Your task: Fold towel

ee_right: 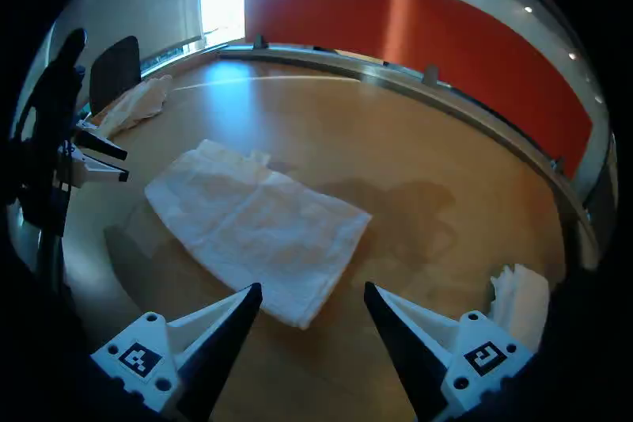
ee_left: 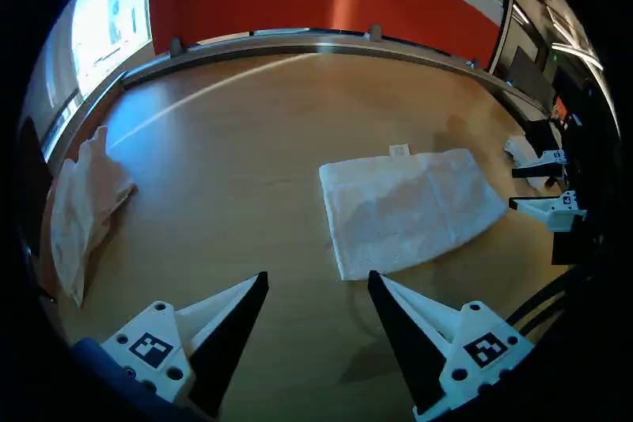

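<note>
With your left gripper [ee_left: 317, 275] and right gripper [ee_right: 312, 286] both spread wide and empty, the towel [ee_left: 407, 208] lies flat on the worktop [ee_left: 237, 129] just ahead of the jaws, so pinching only one layer would likely drag it askew.

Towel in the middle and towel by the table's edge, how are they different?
The middle towel lies spread flat and smooth; the edge towel is bunched up in a crumpled heap. The middle towel makes a neat, nearly rectangular shape; the edge towel has no tidy shape at all. Both are pale cloth and both rest on the same wooden table.
</note>
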